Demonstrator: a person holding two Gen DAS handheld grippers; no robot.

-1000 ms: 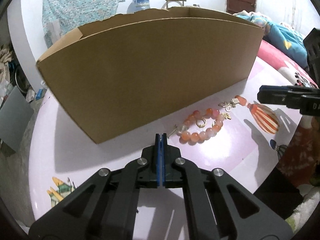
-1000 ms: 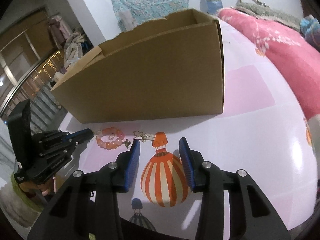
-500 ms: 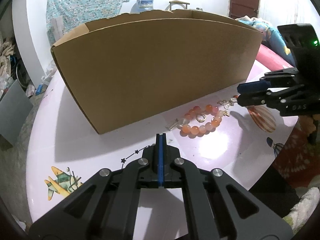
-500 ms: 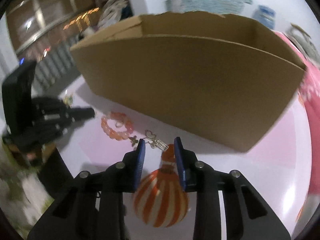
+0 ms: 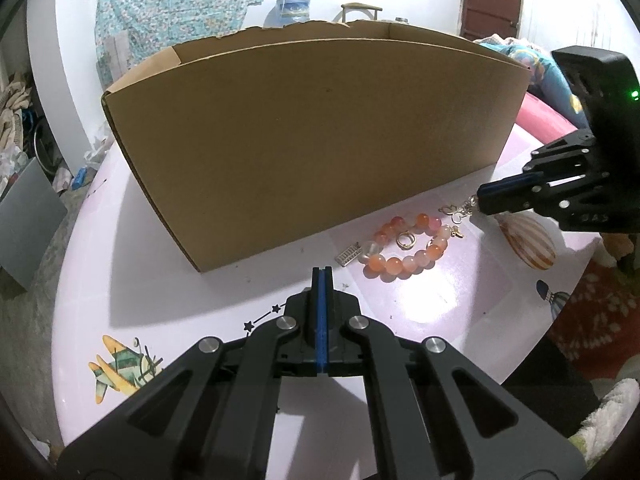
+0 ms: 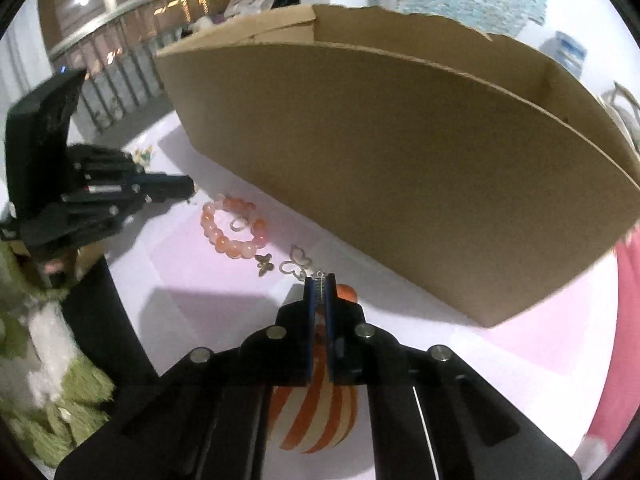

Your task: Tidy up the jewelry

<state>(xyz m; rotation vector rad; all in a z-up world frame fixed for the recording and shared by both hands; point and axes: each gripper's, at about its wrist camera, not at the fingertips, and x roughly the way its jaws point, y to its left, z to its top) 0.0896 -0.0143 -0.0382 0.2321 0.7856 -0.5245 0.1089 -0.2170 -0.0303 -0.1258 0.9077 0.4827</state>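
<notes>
An orange bead bracelet (image 5: 404,246) (image 6: 232,232) lies on the pink table in front of a tall cardboard box (image 5: 312,148) (image 6: 400,168). A gold ring (image 5: 406,240) (image 6: 238,224) rests inside the bracelet's loop, and a small silver charm (image 5: 347,258) lies at its left. A little gold butterfly (image 6: 264,263) and an open butterfly pendant (image 5: 450,210) (image 6: 298,260) lie toward the right. My right gripper (image 6: 319,286) (image 5: 478,200) is shut on the small silver clasp piece linked to that pendant. My left gripper (image 5: 321,276) (image 6: 188,188) is shut on nothing, just short of the bracelet.
The table cover (image 5: 160,272) carries printed pictures: a striped balloon (image 5: 528,244) (image 6: 316,420) under my right gripper and a plane (image 5: 120,368) at the near left. Pink bedding (image 6: 628,320) lies to the right. The box wall stands close behind the jewelry.
My right gripper moved in toward the butterfly pendant, rolled upright, and its jaws went from wide apart to shut on the silver piece. The left gripper stayed put and shut.
</notes>
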